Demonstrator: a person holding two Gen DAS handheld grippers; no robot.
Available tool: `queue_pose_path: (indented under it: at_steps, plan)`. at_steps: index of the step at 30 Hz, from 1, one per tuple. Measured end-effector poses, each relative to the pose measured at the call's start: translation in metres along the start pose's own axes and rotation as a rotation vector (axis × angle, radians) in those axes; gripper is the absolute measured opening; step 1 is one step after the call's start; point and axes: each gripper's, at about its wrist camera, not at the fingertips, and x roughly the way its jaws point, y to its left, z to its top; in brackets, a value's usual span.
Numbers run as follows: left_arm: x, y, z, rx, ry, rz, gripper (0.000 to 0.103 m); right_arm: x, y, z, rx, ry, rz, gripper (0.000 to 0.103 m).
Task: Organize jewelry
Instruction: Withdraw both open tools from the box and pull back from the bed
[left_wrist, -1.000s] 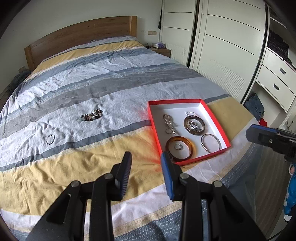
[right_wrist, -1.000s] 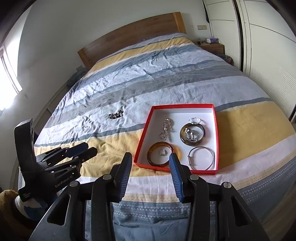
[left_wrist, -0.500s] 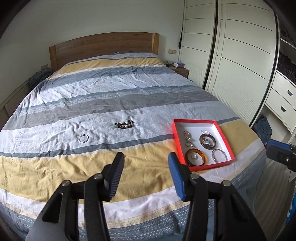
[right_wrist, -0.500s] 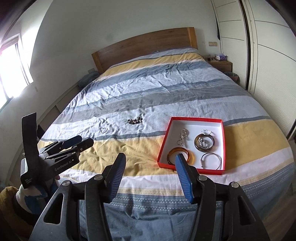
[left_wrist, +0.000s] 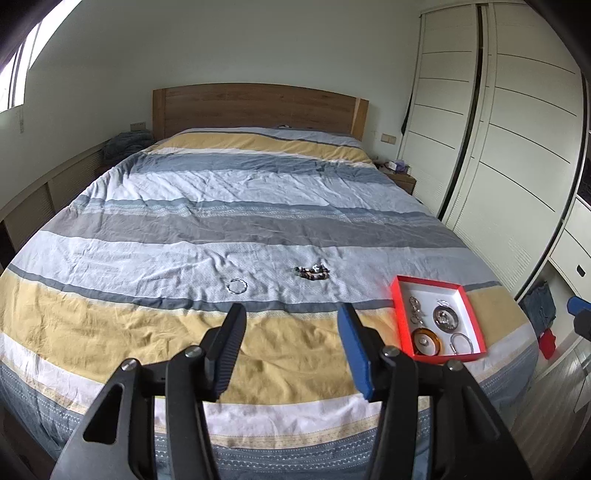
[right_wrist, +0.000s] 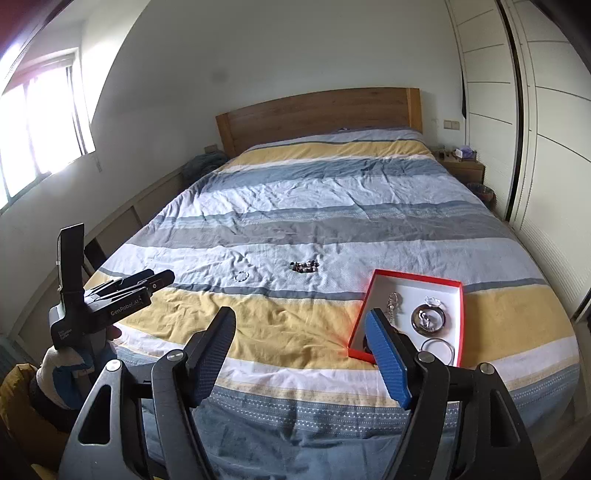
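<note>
A red box (left_wrist: 400, 317) (right_wrist: 417, 277) lies on the striped bed near its right front corner. In it are a chain (left_wrist: 415, 310), a dark bangle (left_wrist: 447, 318), an amber bangle (left_wrist: 426, 341) and a silver bangle (left_wrist: 461, 342). On the pale stripe to the box's left lie a beaded bracelet (left_wrist: 312, 272) (right_wrist: 304, 266) and a small ring-shaped bracelet (left_wrist: 236, 286) (right_wrist: 242, 276). My left gripper (left_wrist: 290, 314) (right_wrist: 159, 277) and my right gripper (right_wrist: 300, 317) hover off the foot of the bed. The jaws of both are opening, with nothing between them.
White sliding wardrobe doors (left_wrist: 498, 147) run along the right side, with drawers and clothes on the floor (left_wrist: 541, 304) beside the bed's corner. A wooden headboard (left_wrist: 258, 107) and nightstand (left_wrist: 400, 179) stand far back. A gloved hand (right_wrist: 62, 369) carries the left gripper.
Both grippers have pulled back and up from the bed, so the box and the bracelets look smaller and farther. The jaws of both have spread wider.
</note>
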Motion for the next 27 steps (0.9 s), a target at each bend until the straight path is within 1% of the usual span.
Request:
queue_pose_path:
  at_steps: [5, 8, 12, 19, 25, 27]
  plan:
    - [-0.006, 0.025, 0.004, -0.033, -0.013, 0.030, 0.051, 0.004, 0.013, 0.008, -0.026, -0.002, 0.021, 0.077]
    - [-0.002, 0.038, 0.005, -0.056, -0.011, 0.045, 0.055, 0.011, 0.016, 0.010, -0.029, 0.002, 0.030, 0.079]
    - [0.007, 0.054, 0.001, -0.082, 0.005, 0.064, 0.055, 0.024, 0.018, 0.011, -0.028, 0.019, 0.039, 0.081]
    - [0.039, 0.076, -0.011, -0.114, 0.062, 0.097, 0.056, 0.061, 0.016, 0.010, -0.028, 0.082, 0.052, 0.082]
    - [0.071, 0.085, -0.017, -0.121, 0.105, 0.112, 0.056, 0.098, 0.015, 0.011, -0.039, 0.144, 0.061, 0.083]
    - [0.082, 0.087, -0.019, -0.121, 0.119, 0.112, 0.056, 0.110, 0.013, 0.012, -0.039, 0.163, 0.059, 0.084]
